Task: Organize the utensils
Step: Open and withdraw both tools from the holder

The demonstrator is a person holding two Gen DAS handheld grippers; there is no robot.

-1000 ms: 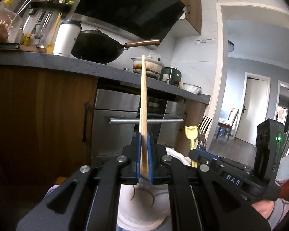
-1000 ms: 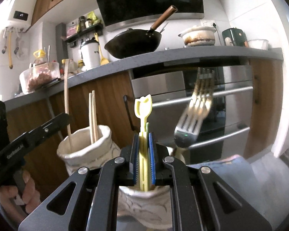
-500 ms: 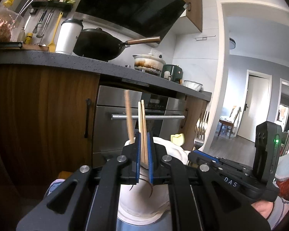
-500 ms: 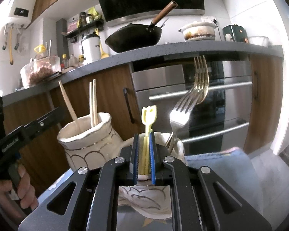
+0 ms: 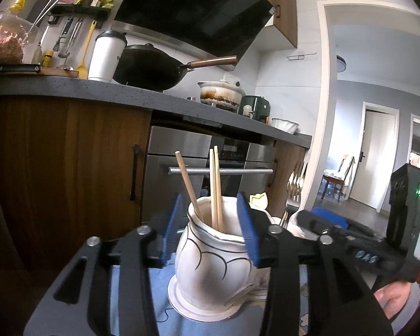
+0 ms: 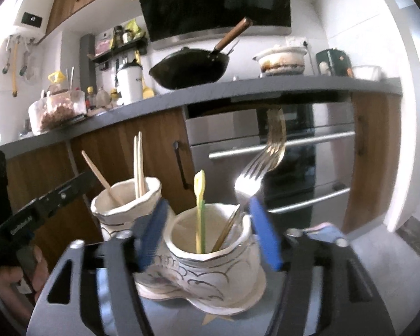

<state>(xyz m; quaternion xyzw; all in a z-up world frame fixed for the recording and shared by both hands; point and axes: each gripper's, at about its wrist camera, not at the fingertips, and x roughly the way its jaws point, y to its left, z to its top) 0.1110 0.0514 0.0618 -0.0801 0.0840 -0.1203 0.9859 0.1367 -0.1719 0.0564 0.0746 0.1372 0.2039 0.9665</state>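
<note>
Chopsticks (image 5: pixel 215 187), three pale wooden sticks, stood in a white pottery jar (image 5: pixel 212 263) painted with thin dark curved lines; two stood upright and close together, the third (image 5: pixel 188 184) leaned away to the left against the rim. The left gripper (image 5: pixel 210 229) sat in front of this jar with its blue pads spread to either side, its jaws opening and pressing on nothing. Beside it on the blue cloth (image 5: pixel 154 305) stood a second, wider jar (image 6: pixel 210 263) of the same white pottery with the same dark swirls. It held a slim yellow-green utensil (image 6: pixel 200 210) with a tulip-shaped top, standing nearly upright, and gold-toned forks (image 6: pixel 254 168) leaning out over the right rim, their tines blurred. The right gripper (image 6: pixel 208 235) framed this jar, its jaws opening wide with the yellow utensil standing free between the pads, untouched. Behind both jars ran a grey desk (image 6: pixel 238 89) carrying a black wok (image 6: pixel 190 70) and a white tumbler (image 6: pixel 130 82), above wooden cupboards and a steel oven (image 6: pixel 266 145).
</note>
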